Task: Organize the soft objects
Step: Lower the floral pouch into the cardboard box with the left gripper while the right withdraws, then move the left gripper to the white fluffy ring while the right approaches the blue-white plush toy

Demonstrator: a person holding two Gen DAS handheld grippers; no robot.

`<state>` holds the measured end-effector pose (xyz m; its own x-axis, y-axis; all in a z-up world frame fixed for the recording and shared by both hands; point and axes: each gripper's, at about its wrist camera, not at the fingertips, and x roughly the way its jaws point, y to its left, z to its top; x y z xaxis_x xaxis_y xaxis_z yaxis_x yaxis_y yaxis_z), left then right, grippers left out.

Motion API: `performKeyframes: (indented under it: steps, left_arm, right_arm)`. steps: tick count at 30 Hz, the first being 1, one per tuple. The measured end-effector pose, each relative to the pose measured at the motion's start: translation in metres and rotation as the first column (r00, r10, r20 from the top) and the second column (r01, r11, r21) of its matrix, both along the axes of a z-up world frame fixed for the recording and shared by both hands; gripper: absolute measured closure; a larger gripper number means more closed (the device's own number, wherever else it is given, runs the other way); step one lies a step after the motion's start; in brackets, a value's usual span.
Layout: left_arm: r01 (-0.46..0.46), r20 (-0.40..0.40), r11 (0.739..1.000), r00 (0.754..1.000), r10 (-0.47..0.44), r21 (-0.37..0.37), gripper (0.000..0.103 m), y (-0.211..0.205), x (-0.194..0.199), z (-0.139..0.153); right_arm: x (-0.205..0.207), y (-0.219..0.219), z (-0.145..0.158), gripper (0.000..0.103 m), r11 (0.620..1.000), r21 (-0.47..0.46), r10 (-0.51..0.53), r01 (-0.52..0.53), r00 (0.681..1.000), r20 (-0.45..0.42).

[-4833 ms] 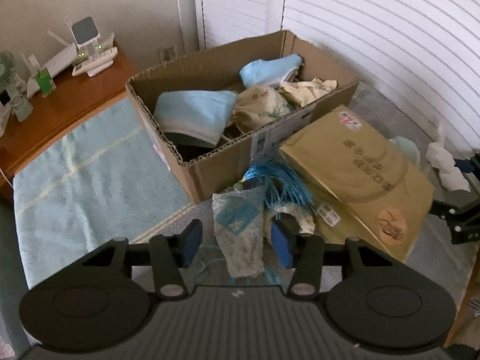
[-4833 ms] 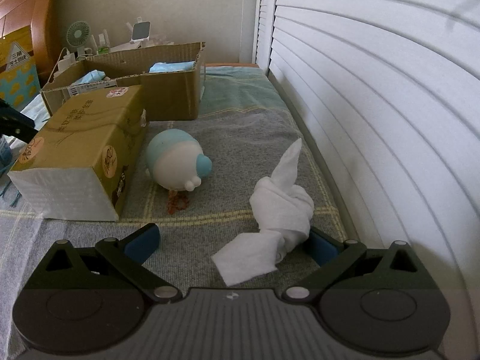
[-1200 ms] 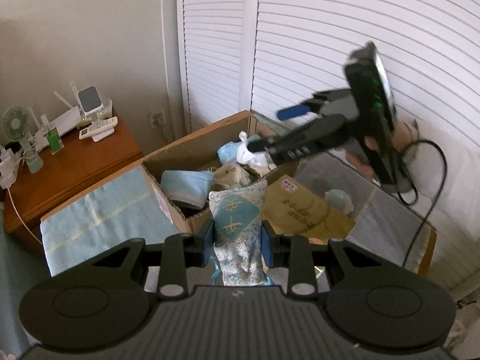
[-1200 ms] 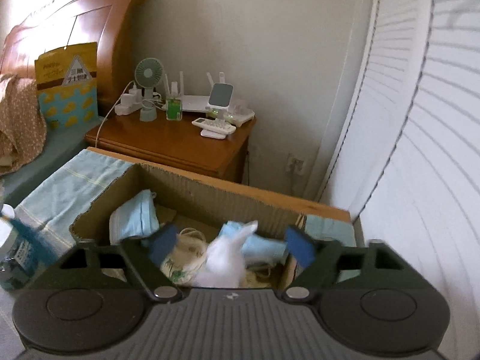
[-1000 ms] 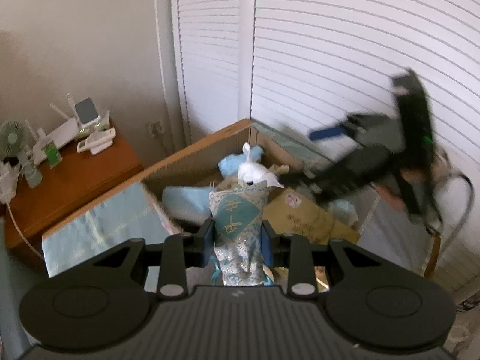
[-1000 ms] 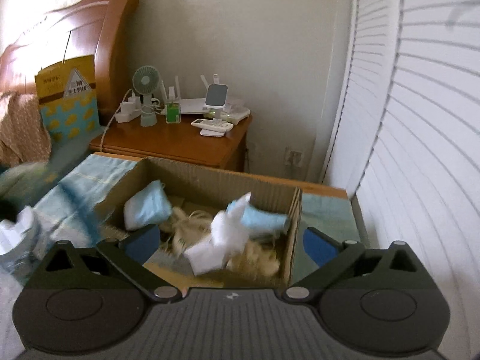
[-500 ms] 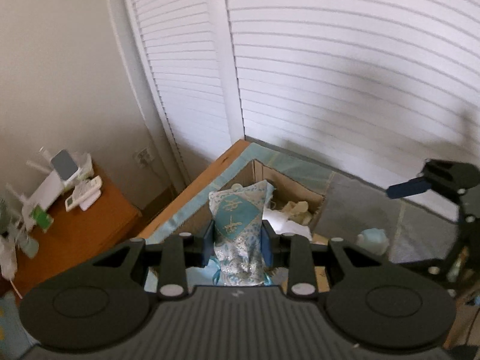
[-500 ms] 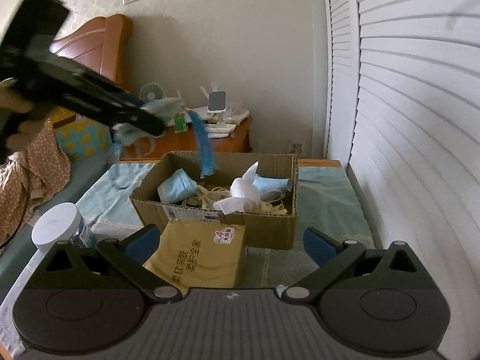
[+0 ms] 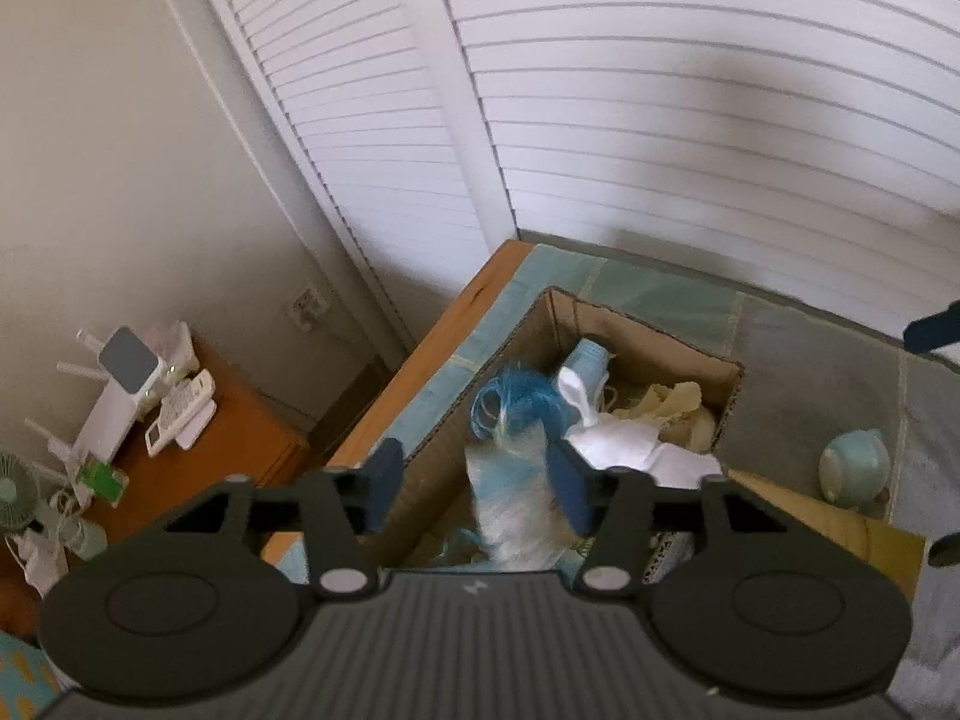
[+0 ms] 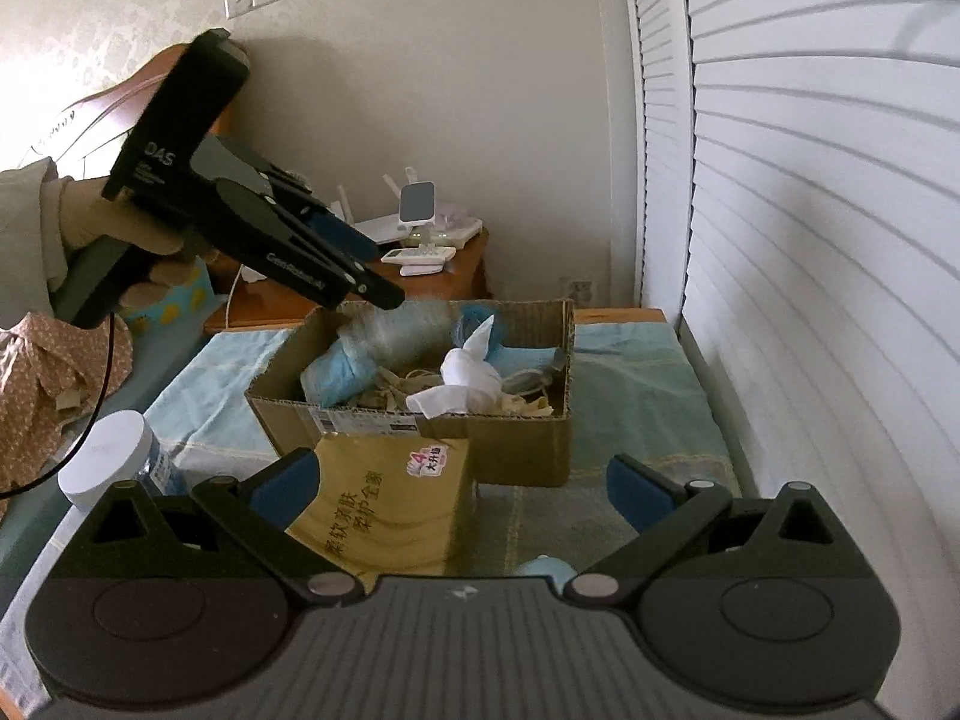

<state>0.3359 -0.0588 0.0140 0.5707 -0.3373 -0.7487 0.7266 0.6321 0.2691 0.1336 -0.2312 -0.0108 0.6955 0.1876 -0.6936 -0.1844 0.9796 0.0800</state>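
A bed (image 10: 636, 360) covered with a light blue and grey blanket is seen mid-frame; an open cardboard box (image 10: 510, 444), a tan box (image 10: 384, 504) and a white-lidded jar (image 10: 108, 456) are set on it.

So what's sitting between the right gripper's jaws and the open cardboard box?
In the right wrist view, a closed yellowish carton with printed characters lies between the open right gripper and the cardboard box, its far end against the box's front wall.

The cardboard box (image 9: 648, 342) is looked down on steeply from close above by the left wrist view. It (image 10: 510, 450) is faced from farther back, lower, by the right wrist view.
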Motion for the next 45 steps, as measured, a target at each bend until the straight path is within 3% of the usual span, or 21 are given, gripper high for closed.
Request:
performKeyframes:
  steps: [7, 11, 20, 35, 40, 45]
  left_arm:
    - [-0.092, 0.015, 0.994, 0.996, 0.093, -0.052, 0.016, 0.015, -0.011, 0.012]
    - [-0.122, 0.023, 0.990, 0.992, 0.123, -0.067, 0.007, 0.022, -0.025, 0.018]
    - [-0.177, 0.030, 0.980, 0.983, 0.181, -0.089, 0.004, 0.034, -0.062, 0.021]
    - [-0.204, 0.018, 0.956, 0.977, 0.212, -0.212, 0.003, 0.043, -0.136, 0.031]
    - [-0.233, 0.012, 0.931, 0.969, 0.246, -0.282, 0.001, 0.046, -0.164, 0.029]
    - [-0.300, 0.029, 0.894, 0.945, 0.327, -0.332, 0.001, 0.052, -0.188, 0.020]
  right_arm:
    - [-0.006, -0.001, 0.002, 0.000, 1.000, -0.026, -0.005, 0.005, 1.000, 0.001]
    - [-0.014, -0.002, 0.005, 0.000, 1.000, -0.023, -0.013, 0.013, 1.000, 0.001]
    - [-0.034, 0.001, 0.011, 0.000, 0.997, -0.073, -0.008, 0.008, 1.000, 0.002]
    - [-0.058, 0.002, 0.018, 0.000, 0.994, -0.104, -0.035, 0.033, 0.999, -0.009]
    - [-0.065, 0.003, 0.020, 0.000, 0.993, -0.111, -0.029, 0.028, 1.000, -0.007]
    - [-0.071, -0.001, 0.019, 0.000, 0.993, -0.108, -0.044, 0.043, 0.999, -0.007]
